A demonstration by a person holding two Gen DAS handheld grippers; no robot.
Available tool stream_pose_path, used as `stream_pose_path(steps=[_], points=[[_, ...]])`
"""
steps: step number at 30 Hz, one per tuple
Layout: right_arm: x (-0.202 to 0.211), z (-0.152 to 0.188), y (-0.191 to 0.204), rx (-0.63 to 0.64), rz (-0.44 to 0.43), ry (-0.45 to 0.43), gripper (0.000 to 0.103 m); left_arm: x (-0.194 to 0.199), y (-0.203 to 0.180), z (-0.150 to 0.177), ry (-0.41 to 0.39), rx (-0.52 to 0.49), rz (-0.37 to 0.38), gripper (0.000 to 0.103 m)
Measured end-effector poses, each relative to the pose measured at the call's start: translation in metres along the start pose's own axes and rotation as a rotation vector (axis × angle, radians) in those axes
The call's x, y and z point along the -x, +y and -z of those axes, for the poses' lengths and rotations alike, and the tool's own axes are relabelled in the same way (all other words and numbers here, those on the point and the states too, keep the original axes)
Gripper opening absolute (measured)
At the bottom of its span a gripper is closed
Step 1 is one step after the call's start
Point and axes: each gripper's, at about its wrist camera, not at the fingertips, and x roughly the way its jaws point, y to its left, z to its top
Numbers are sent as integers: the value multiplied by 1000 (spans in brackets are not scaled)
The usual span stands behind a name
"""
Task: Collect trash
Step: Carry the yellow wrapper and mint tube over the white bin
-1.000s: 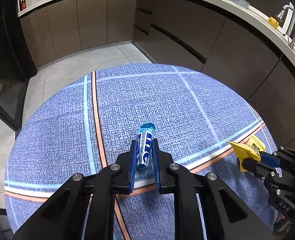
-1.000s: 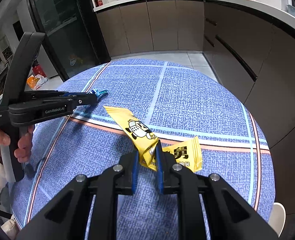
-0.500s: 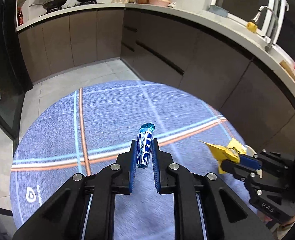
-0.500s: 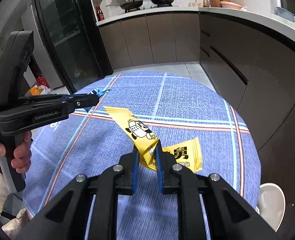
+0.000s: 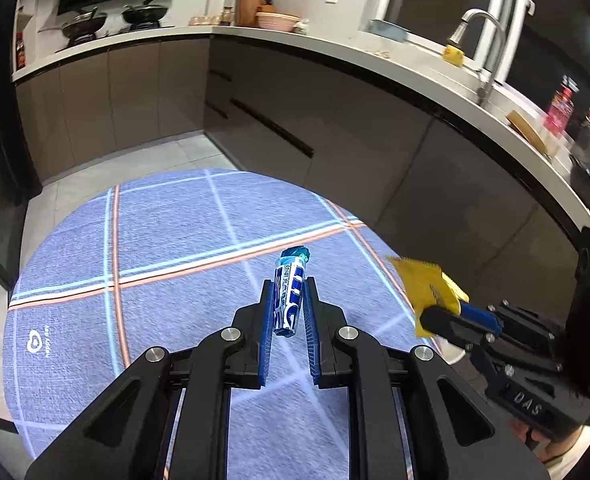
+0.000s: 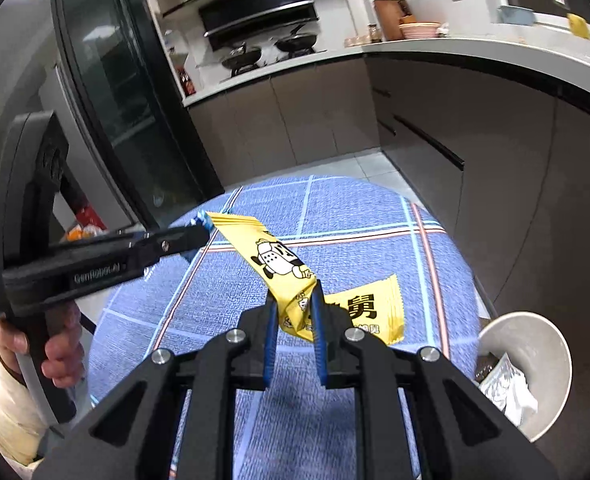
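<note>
Between left jaws: blue wrapper (image 5: 289, 294) (clamped upright).

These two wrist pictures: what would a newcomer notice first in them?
Probably the yellow wrapper pinched in the right gripper, raised over the blue checked tablecloth. Next, the blue-and-white wrapper standing upright in the left gripper. At lower right, beside the table, a grey bin already holds trash.

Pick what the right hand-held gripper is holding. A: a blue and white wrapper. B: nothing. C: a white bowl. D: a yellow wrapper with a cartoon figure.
D: the right hand-held gripper is clamped on a yellow wrapper printed with a cartoon figure, lifted above the blue tablecloth; the blue and white wrapper sits in the left hand-held gripper.
</note>
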Motion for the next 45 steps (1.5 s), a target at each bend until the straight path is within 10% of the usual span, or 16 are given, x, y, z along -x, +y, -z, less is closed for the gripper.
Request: stream_pose_path(steps=[45], points=[[88, 91, -189, -388, 228, -107, 17, -113, -210, 8, 189, -290, 188, 13]])
